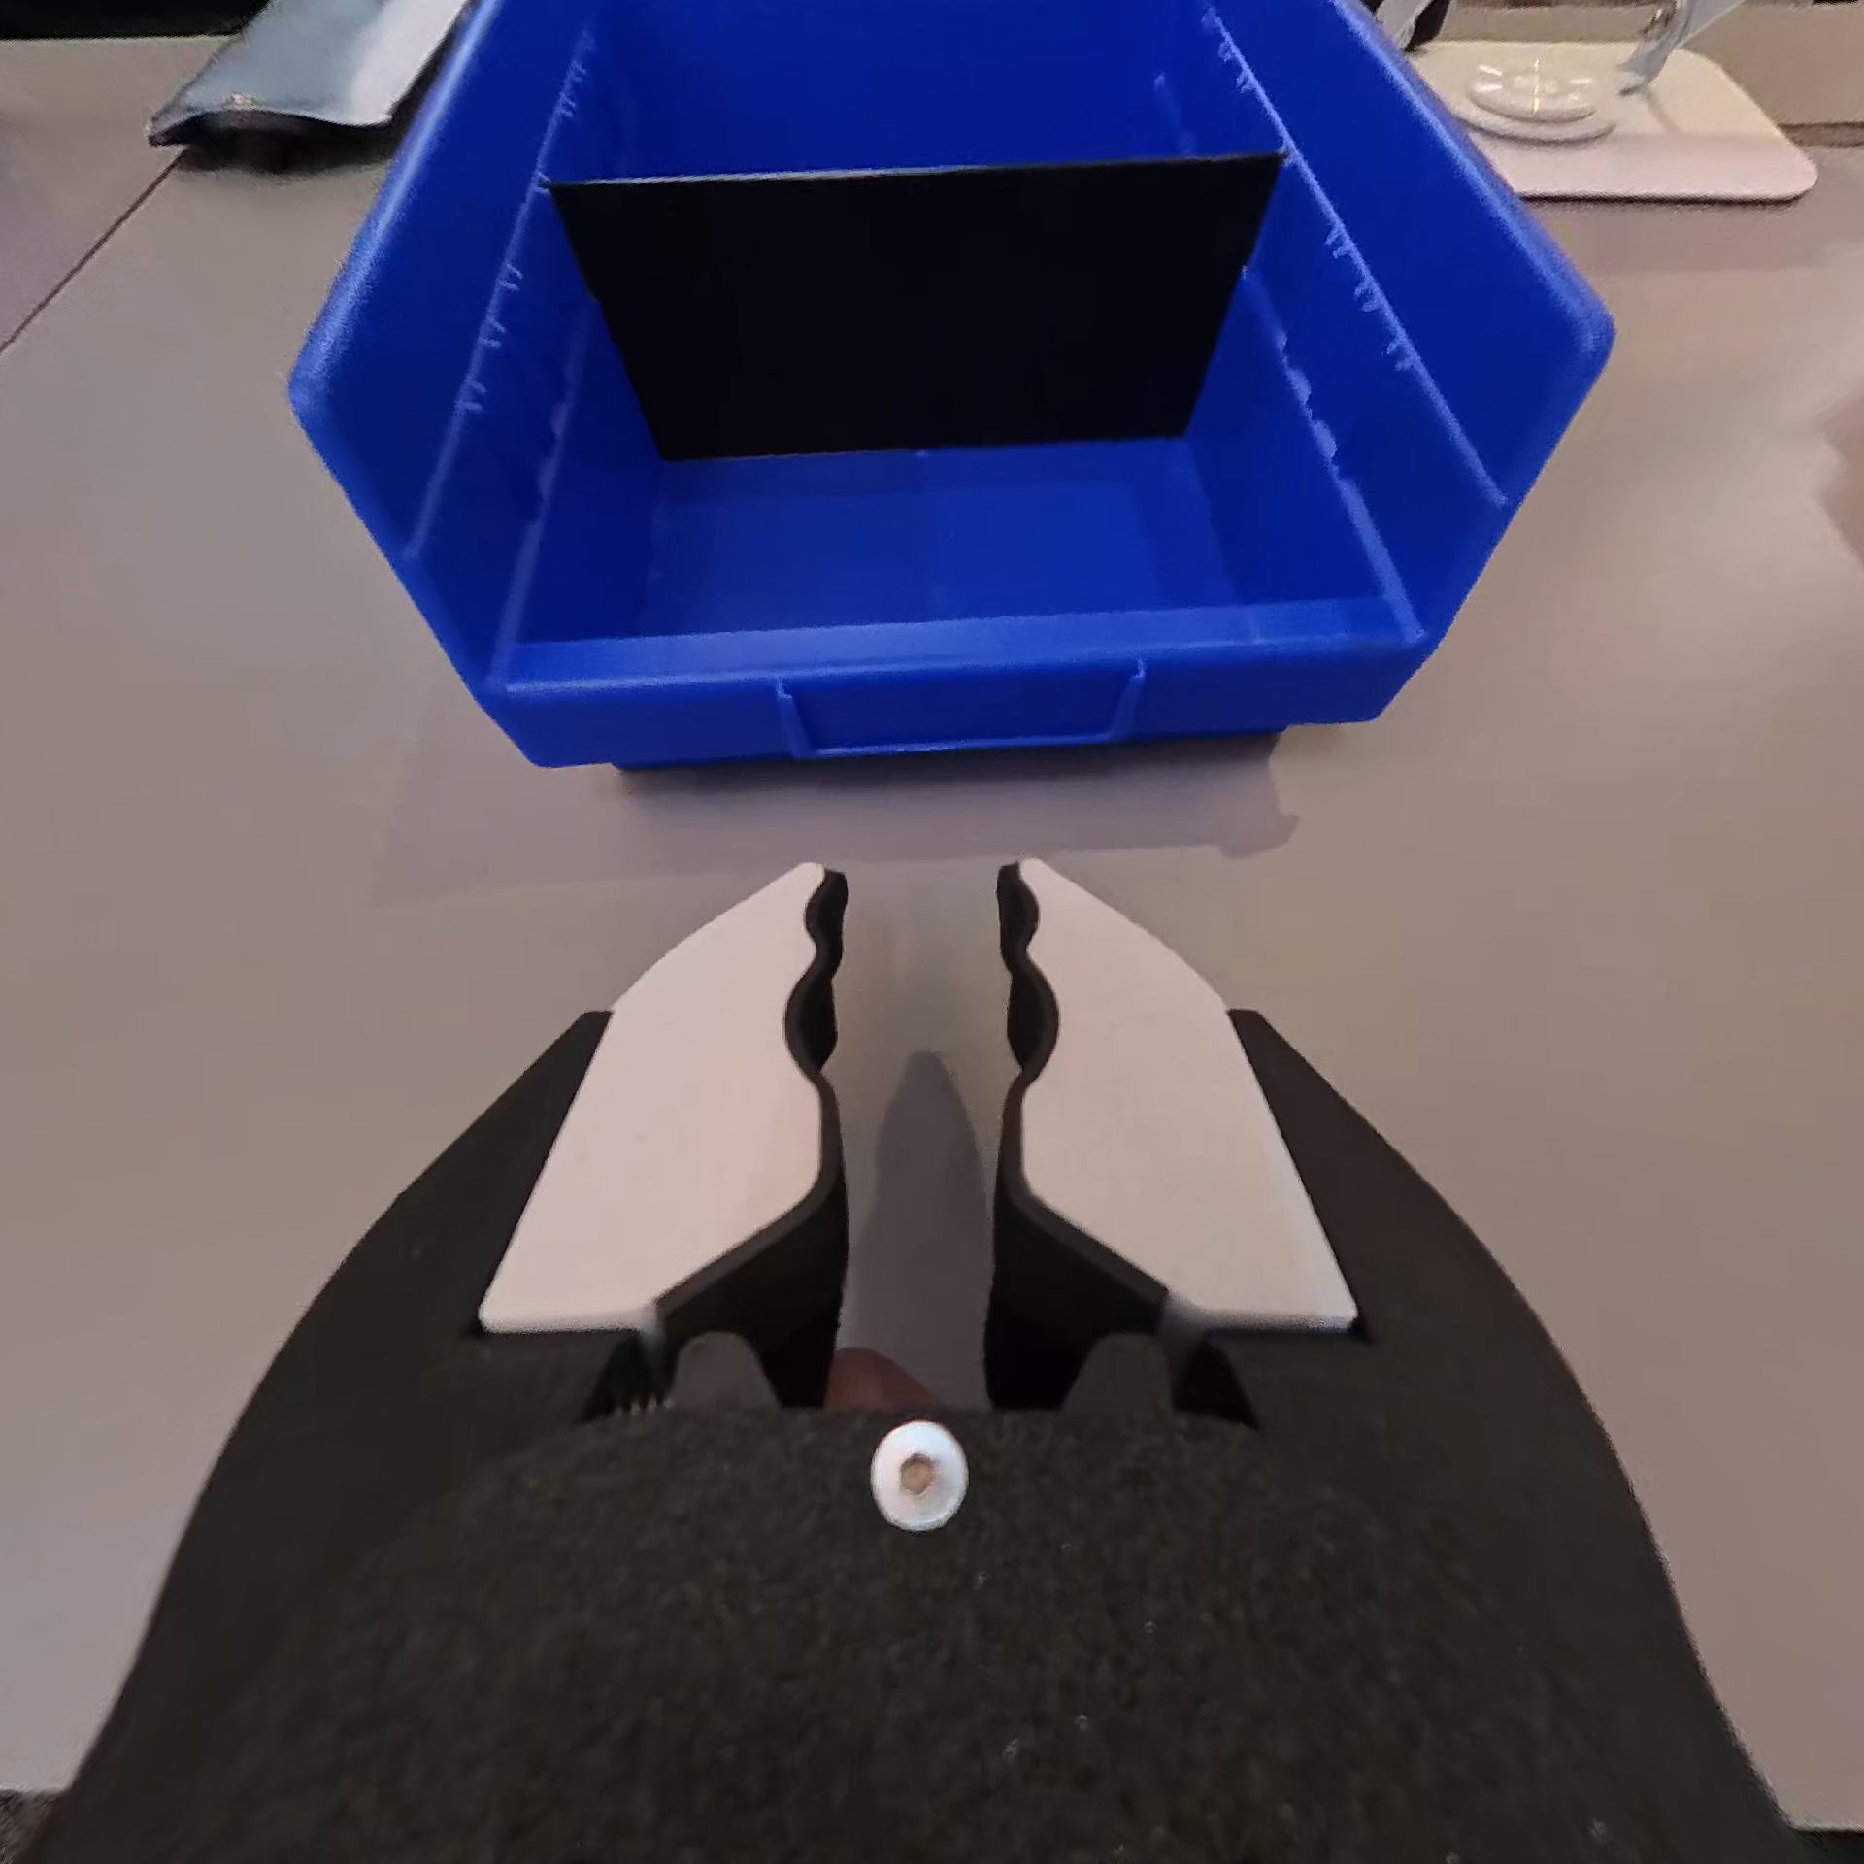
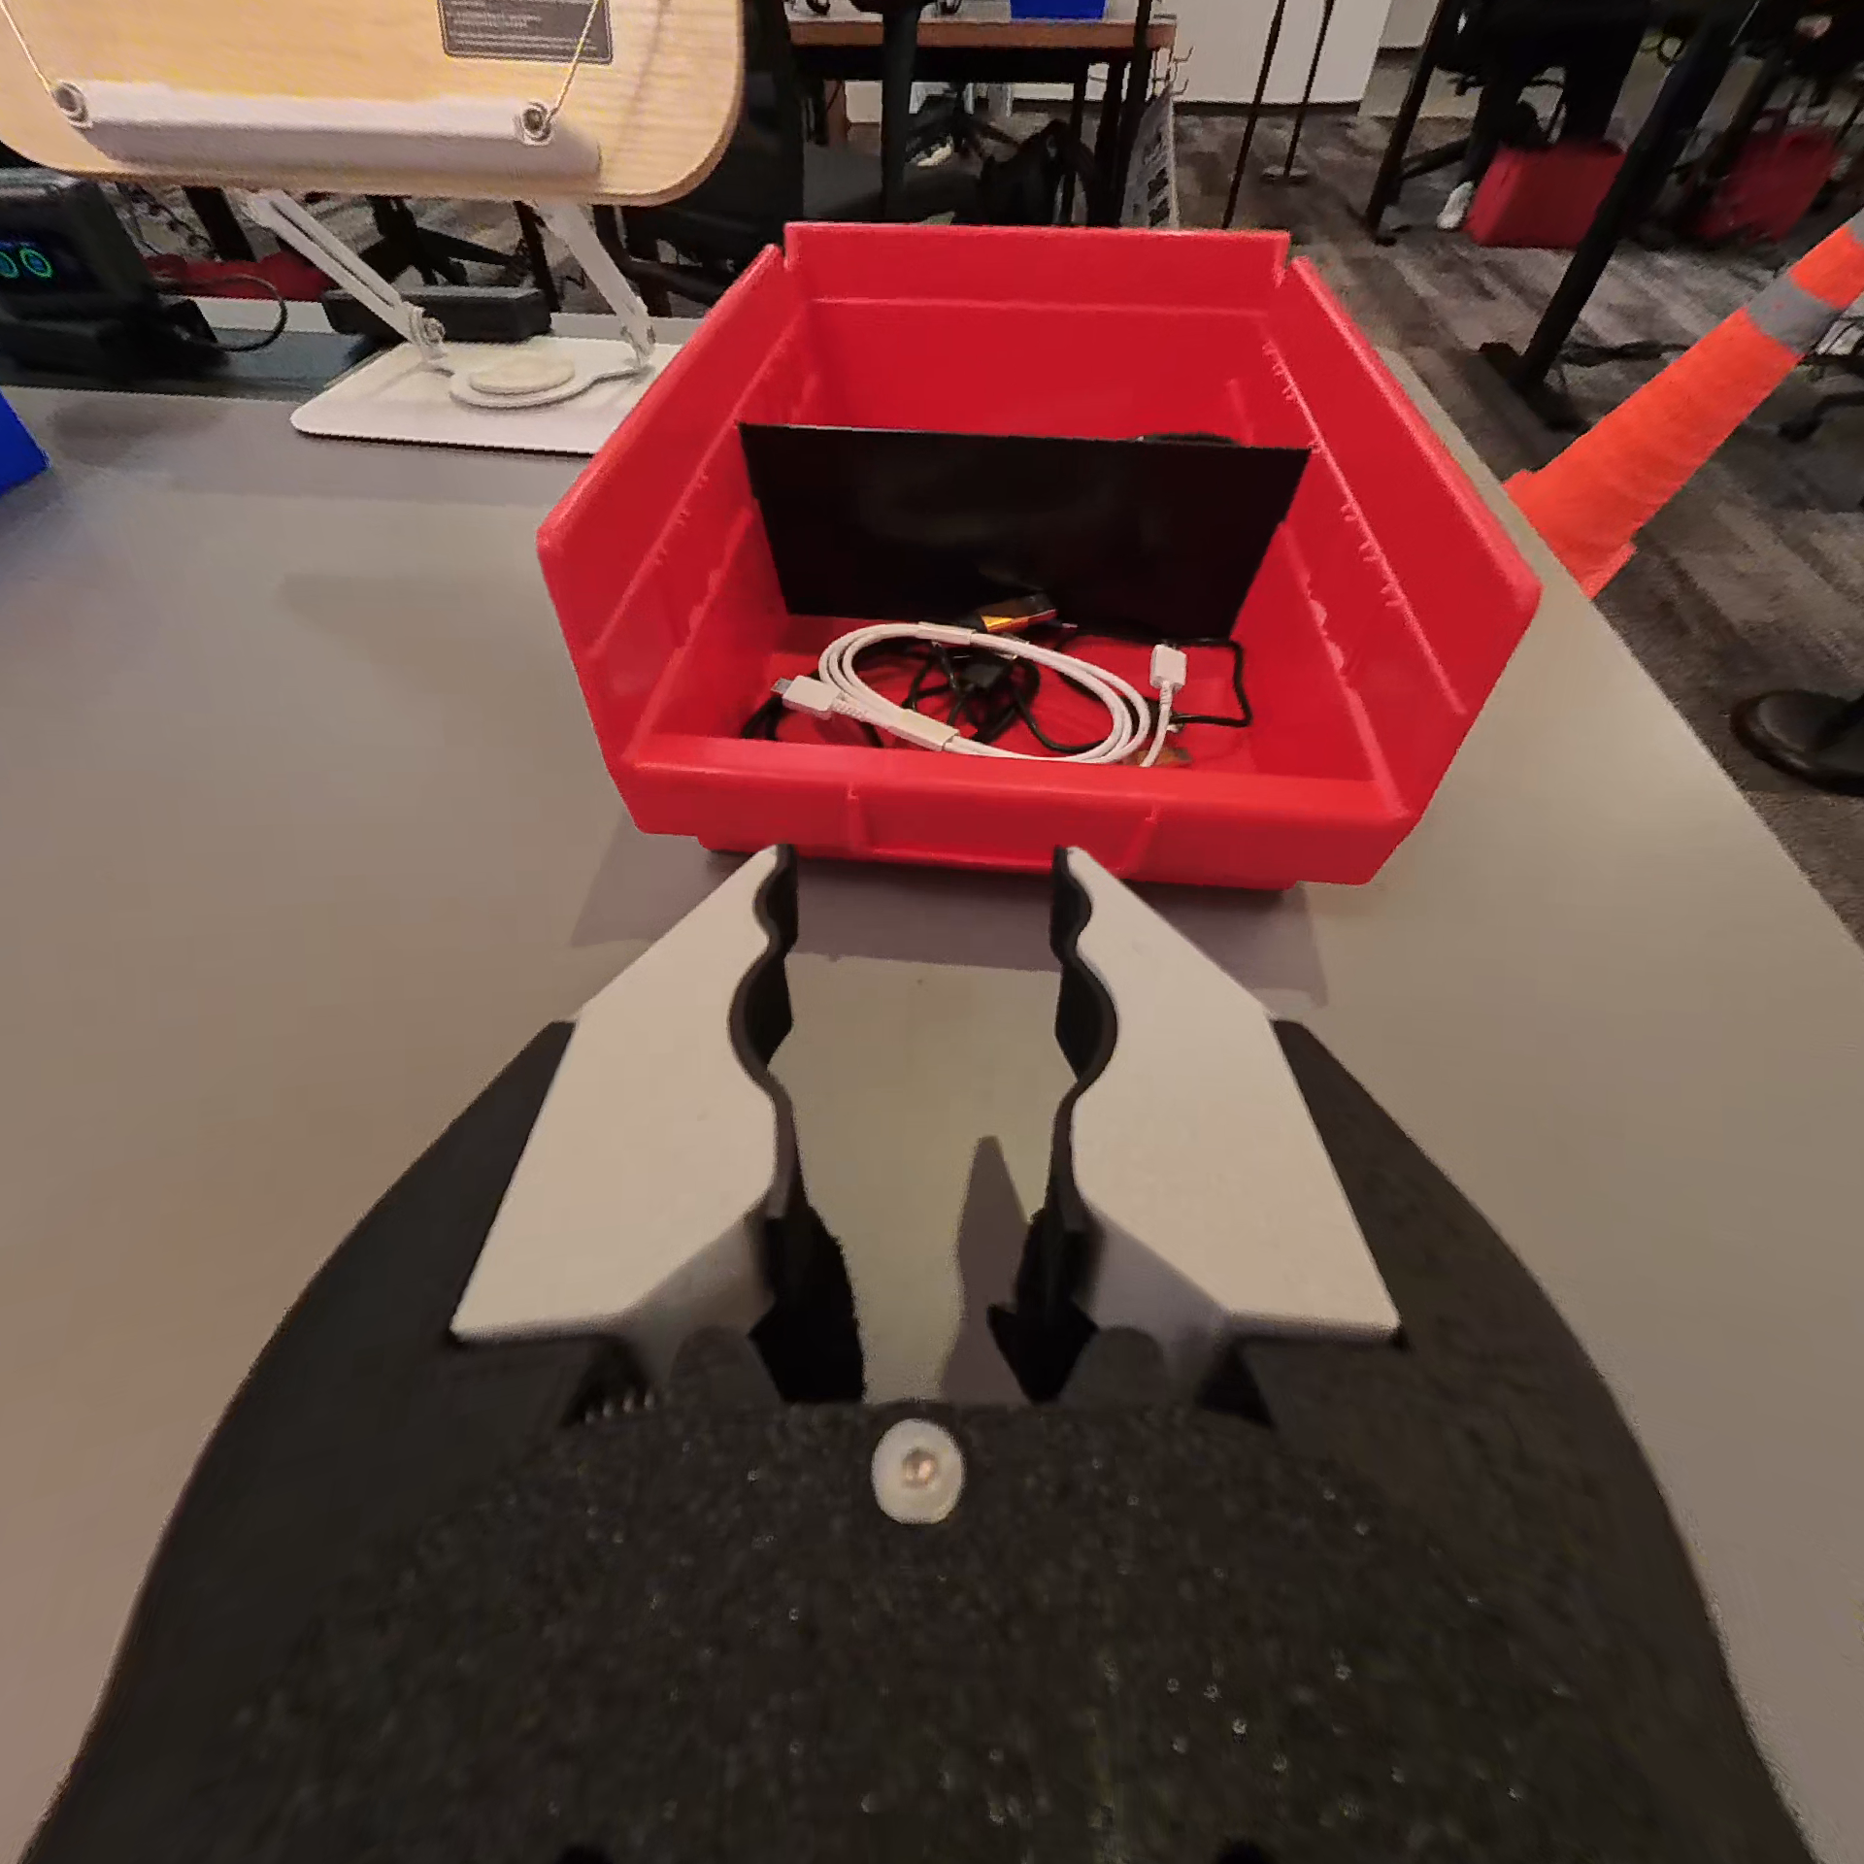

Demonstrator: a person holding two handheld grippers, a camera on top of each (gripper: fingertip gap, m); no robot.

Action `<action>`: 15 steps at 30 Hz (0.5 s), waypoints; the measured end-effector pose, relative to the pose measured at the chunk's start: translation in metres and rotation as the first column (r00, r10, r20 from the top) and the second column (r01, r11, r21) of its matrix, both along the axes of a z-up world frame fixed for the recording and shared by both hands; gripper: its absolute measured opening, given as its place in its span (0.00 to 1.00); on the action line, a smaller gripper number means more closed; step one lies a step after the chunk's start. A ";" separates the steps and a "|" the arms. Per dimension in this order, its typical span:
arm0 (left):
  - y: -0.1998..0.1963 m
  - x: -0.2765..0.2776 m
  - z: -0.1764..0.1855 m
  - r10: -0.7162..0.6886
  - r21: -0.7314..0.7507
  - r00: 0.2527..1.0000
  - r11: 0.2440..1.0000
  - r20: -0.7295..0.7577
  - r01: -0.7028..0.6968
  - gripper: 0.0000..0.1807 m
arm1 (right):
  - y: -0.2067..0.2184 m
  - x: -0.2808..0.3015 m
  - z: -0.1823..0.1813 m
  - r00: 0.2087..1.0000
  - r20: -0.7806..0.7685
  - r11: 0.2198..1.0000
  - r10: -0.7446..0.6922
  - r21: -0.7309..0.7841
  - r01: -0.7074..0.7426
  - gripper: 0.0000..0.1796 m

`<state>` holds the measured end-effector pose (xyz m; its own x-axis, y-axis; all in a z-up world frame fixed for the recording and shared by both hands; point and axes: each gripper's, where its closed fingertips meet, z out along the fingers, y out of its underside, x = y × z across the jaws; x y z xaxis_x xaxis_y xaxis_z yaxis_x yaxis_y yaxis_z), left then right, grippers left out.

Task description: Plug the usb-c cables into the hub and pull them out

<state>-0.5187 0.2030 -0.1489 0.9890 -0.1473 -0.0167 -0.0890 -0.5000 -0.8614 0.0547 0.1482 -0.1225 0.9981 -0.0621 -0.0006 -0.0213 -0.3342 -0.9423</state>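
Your left hand-held gripper (image 1: pixel 922 888) sits released below the blue bin (image 1: pixel 948 666); your right hand-held gripper (image 2: pixel 920 867), also released, faces the red bin (image 2: pixel 1009 797) holding white cable (image 2: pixel 1009 696) at frame centre.

Grey table in an open workroom with desks and a carpeted floor.
The matte grey table (image 2: pixel 252 767) bears a white stand base (image 2: pixel 474 398) with slanted legs under a pale wooden board (image 2: pixel 353 91). To the right, an orange traffic cone (image 2: pixel 1695 403) stands on the grey patterned carpet (image 2: pixel 1715 625). Dark desk legs (image 2: pixel 1604 232) and red bags (image 2: pixel 1543 192) lie farther back.
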 end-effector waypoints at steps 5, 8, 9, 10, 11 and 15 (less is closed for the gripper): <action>0.004 0.005 0.001 -0.022 0.003 0.997 1.000 0.069 0.022 0.16 | -0.001 -0.011 -0.004 0.997 -0.068 0.998 0.048 -0.024 -0.050 0.27; 0.005 0.006 0.001 -0.023 -0.001 0.997 1.000 0.076 0.023 0.16 | -0.002 -0.017 -0.006 0.993 -0.098 0.997 0.068 -0.035 -0.071 0.26; 0.004 0.006 -0.001 -0.022 -0.009 0.997 1.000 0.068 0.022 0.16 | -0.003 -0.018 -0.006 0.992 -0.104 0.997 0.070 -0.035 -0.074 0.26; 0.004 0.007 -0.002 -0.023 -0.012 0.998 1.000 0.064 0.024 0.16 | -0.003 -0.018 -0.006 0.992 -0.108 0.997 0.069 -0.032 -0.073 0.26; 0.004 0.008 -0.002 -0.025 -0.011 0.998 1.000 0.063 0.026 0.16 | -0.002 -0.017 -0.005 0.992 -0.104 0.997 0.066 -0.030 -0.069 0.26; 0.004 0.010 0.001 -0.040 0.009 0.997 0.999 0.067 0.040 0.16 | -0.001 -0.019 -0.005 0.998 0.002 0.998 0.060 -0.037 -0.060 0.26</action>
<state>-0.5088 0.2067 -0.1474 0.9813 -0.1867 0.0479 -0.0509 -0.4905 -0.8700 0.0355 0.1471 -0.1270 1.0000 -0.0018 0.0038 0.0028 -0.3693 -0.9293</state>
